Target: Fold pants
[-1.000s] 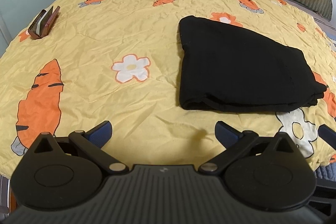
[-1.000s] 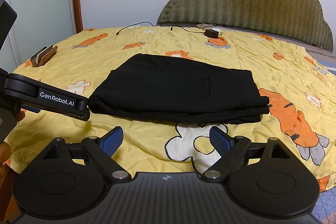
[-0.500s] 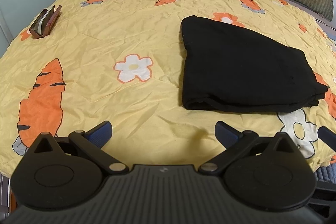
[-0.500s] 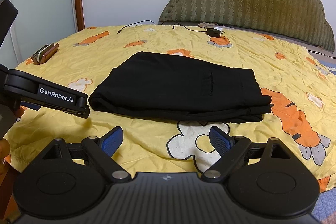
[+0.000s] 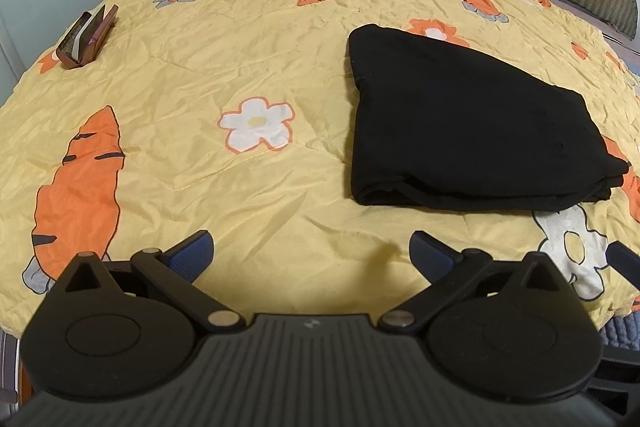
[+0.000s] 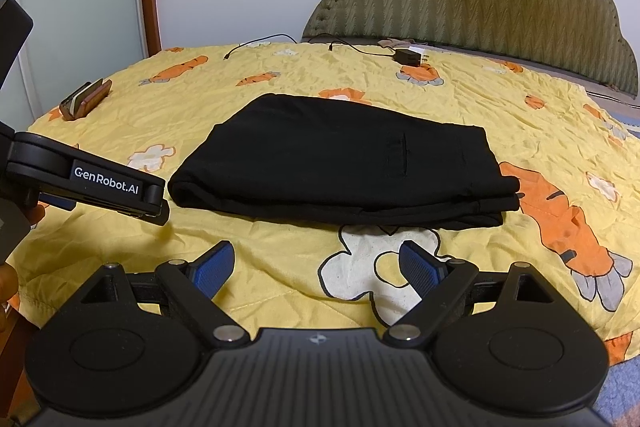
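Folded black pants (image 6: 340,159) lie at centre frame on the carrot-print bedspread (image 6: 520,107). Left gripper (image 5: 310,251) and right gripper (image 6: 316,263), lower frame, fingers apart, empty, short of the pants.

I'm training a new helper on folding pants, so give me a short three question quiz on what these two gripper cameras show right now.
1. True or false: the black folded pants lie clamped in the right gripper.
2. Which item sits near the yellow carrot-print bedspread's edge? A) brown wallet-like case B) red mug C) white pillow
3. Fill in: the jaws of the left gripper stand ____.

Key: 1 false, the pants lie free on the bedspread beyond the open jaws; 2 A; 3 open, with nothing between them.
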`<state>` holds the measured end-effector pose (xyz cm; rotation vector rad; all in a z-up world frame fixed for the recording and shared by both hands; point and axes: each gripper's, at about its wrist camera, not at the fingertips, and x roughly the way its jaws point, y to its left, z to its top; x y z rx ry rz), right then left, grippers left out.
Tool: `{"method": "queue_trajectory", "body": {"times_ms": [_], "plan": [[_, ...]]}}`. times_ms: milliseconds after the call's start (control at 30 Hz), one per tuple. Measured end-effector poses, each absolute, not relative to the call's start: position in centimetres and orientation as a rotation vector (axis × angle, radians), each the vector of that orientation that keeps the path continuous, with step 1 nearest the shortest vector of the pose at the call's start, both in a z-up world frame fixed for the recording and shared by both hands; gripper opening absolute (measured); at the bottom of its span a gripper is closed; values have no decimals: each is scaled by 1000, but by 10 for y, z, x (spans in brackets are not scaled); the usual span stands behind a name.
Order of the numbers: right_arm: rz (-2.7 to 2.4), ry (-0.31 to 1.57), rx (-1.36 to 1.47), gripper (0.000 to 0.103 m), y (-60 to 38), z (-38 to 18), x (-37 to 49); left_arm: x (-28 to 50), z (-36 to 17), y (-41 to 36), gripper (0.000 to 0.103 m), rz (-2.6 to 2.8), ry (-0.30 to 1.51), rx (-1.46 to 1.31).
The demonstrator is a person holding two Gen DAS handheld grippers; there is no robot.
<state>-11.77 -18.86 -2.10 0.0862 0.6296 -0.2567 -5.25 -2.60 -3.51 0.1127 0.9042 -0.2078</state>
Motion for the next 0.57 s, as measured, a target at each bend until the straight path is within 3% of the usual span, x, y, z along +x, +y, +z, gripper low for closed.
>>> {"method": "queue_trajectory", "body": {"times_ms": [567], "plan": [[-246,618,75,90,-186,-16,-119,-54,-26,-21,103,-197,842,137]]}}
